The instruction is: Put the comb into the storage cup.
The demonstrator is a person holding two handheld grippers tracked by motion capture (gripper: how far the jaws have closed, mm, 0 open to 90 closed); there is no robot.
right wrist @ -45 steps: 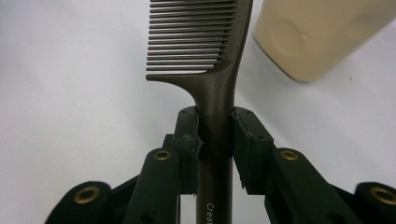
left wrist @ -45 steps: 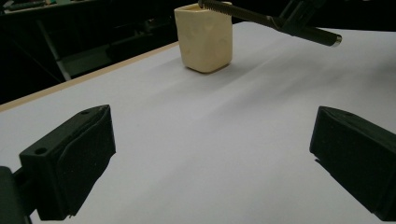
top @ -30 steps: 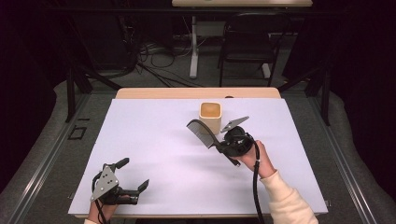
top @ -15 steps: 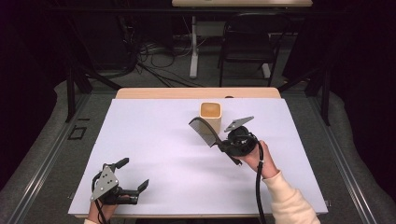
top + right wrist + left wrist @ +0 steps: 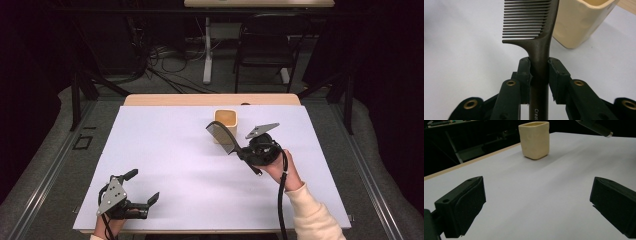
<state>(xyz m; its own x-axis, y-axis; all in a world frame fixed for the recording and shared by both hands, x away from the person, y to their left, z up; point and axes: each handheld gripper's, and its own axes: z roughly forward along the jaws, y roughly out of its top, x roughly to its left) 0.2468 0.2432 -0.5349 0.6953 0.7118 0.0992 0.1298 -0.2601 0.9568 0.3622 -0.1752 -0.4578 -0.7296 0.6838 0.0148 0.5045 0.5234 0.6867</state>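
A: Where's the comb (image 5: 220, 135) right now?

B: Centre of the high view, just right of the middle. The right gripper (image 5: 239, 150) has it clenched by the handle, and the toothed end sticks up and to the left, in front of the yellow cup (image 5: 225, 120). From that camera the comb overlaps the cup's lower front, so I can't tell whether they touch.

A: And up close?

B: In the right gripper view the handle (image 5: 539, 75) runs up the middle between the two black pads (image 5: 525, 68), which press on it from both sides. The teeth point to the left of the frame. The top of the comb is cut off by the upper edge, and the lower handle carries pale lettering that is cut off at the bottom. The cup (image 5: 581, 20) sits upper right, only partly in frame.

A: The other claw?

B: The left gripper (image 5: 141, 190) is at the lower left of the high view, low over the white table cover (image 5: 165, 150), jaws spread wide with nothing between them. Its own view shows both black jaws at the bottom corners, bare white surface between, and the cup (image 5: 534, 140) at top centre. A dark object pokes in at the upper right corner there; too little of it shows to name it.
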